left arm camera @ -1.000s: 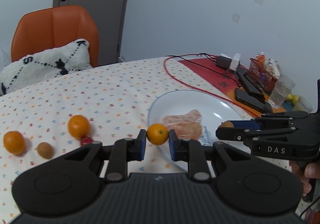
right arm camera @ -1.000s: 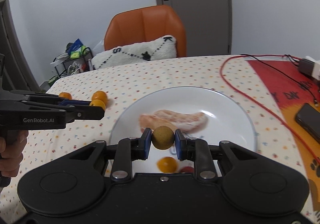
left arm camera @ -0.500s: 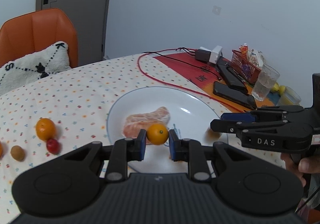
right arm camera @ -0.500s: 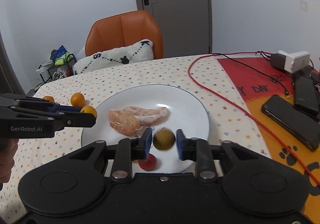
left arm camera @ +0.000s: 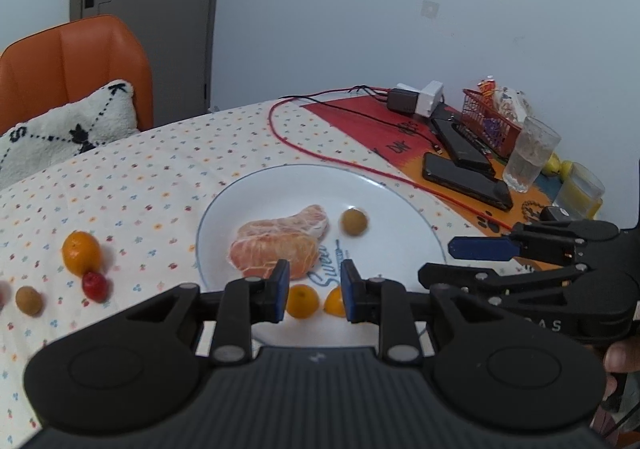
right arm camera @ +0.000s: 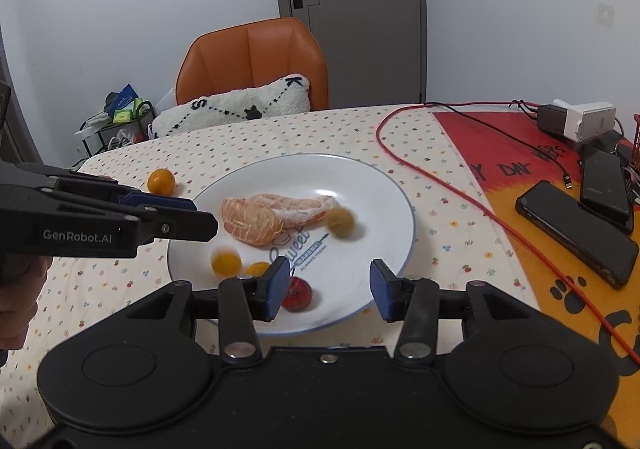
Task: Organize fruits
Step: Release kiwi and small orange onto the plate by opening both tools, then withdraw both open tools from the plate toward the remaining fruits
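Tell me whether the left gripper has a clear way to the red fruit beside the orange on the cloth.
Probably yes. The red fruit touches the orange but lies on open cloth, and the left gripper holds nothing.

Black tool (right arm camera: 325,291), blue pads (right arm camera: 280,283), silver screws

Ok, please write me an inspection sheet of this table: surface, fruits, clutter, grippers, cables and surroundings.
Surface: dotted tablecloth; red-orange mat at one end.
Job's things: white plate holds peeled citrus, a brown fruit, two small oranges and a red fruit. On the cloth: loose orange, loose red fruit, loose brown fruit.
Clutter: phones, glass, red basket, charger.
Grippers: left gripper over the plate, narrow gap, nothing gripped; right gripper has just been opening, nothing between its jaws.
Cables: red cable crosses the cloth beside the plate; black cable on the mat.
Surroundings: orange chair with pillow, grey door.
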A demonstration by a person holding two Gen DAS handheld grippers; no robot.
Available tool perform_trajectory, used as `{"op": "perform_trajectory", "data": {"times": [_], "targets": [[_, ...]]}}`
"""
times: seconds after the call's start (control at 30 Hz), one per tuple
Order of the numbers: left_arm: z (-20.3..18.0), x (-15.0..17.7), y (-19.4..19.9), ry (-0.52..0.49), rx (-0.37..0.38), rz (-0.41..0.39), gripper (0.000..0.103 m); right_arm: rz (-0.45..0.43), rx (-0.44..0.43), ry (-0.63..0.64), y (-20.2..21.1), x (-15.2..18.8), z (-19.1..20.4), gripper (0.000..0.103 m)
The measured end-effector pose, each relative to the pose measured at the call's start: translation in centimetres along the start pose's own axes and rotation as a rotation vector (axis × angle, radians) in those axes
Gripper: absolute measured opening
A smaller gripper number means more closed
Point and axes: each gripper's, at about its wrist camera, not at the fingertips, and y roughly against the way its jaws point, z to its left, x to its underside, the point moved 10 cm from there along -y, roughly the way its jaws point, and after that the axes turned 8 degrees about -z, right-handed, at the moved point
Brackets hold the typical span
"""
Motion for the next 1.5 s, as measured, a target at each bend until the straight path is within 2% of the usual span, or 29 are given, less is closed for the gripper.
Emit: {"op": "perform_trajectory", "data": {"times": [0.07,0.13,0.2,0.3,0.47,0.57,0.7,0.83,0.97,1.5], "targets": [[0.4,0.2,0.2,0.01,-0.008,0.007,0.025,0.002,-0.004,-0.002,0.0,0.2,0.2,0.048],[0.9,0.4,0.5,0.017,-0.014,0.013,0.03,0.001,-0.009,-0.004,0.0,0.3,0.4,0.051],[1.4,0.5,1.0,0.021,-0.024,0.012,0.047,0.004,-0.016,-0.007,0.0,0.4,0.7,0.052],[2.0,0.7,1.8,0.026,-0.031,0.0,0.062,0.004,-0.026,-0.008,0.0,0.5,1.2,0.056],[3.5,1.2,2.8,0.04,-0.061,0.001,0.072,0.004,-0.039,0.001,-0.2,0.5,2.1,0.064],[4.5,1.5,3.3,0.055,-0.067,0.003,0.078,0.008,-0.053,0.003,-0.3,0.4,2.9,0.072],[5.8,1.8,4.2,0.074,-0.069,-0.002,0.085,0.002,-0.078,0.004,-0.5,0.1,4.1,0.09],[7.6,2.0,5.2,0.093,-0.104,-0.013,0.086,-0.002,-0.102,-0.002,-0.9,-0.4,5.3,0.099],[9.5,2.0,6.1,0.12,-0.135,-0.025,0.087,-0.007,-0.117,0.006,-1.3,-0.8,6.6,0.103],[15.1,2.2,8.1,0.178,-0.212,-0.045,0.087,-0.006,-0.183,0.039,-3.5,-2.4,10.8,0.103]]}}
